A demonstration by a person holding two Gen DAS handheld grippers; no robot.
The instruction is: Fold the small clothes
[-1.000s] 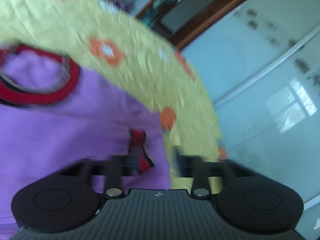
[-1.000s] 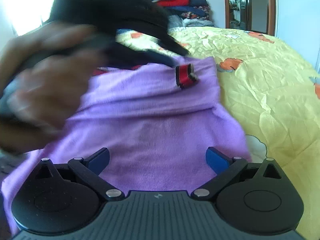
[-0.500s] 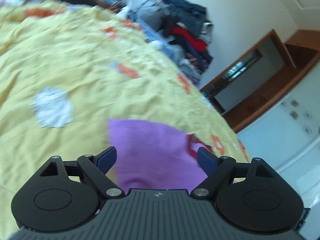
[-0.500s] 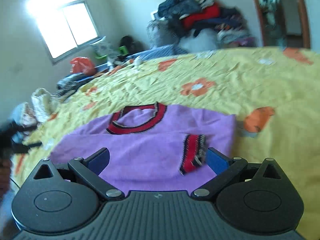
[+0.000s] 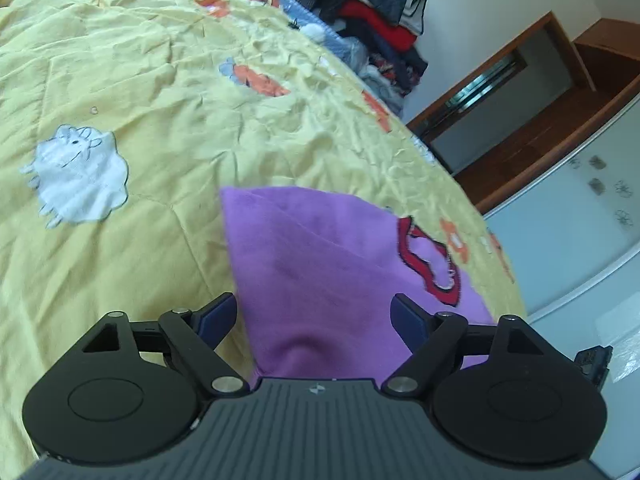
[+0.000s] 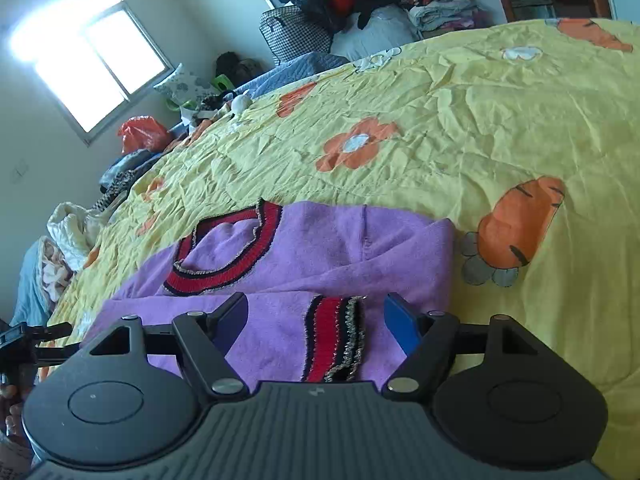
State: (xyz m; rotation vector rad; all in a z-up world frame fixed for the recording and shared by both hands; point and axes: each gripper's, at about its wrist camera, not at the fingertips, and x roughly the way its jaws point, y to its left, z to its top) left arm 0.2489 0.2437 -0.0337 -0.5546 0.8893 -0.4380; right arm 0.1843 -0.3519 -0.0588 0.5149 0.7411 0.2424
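Purple sweater (image 6: 344, 248) is lying flat on the yellow bedsheet (image 6: 460, 128), directly ahead of both grippers. Right gripper (image 6: 316, 320) jaws have just been closing and are standing apart, straddling the striped cuff (image 6: 334, 338). Left gripper (image 5: 314, 316) jaws are standing apart over the sweater's hem.

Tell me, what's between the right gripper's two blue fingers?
The purple sweater's striped red cuff lies between the right gripper's open fingers, in the right wrist view.
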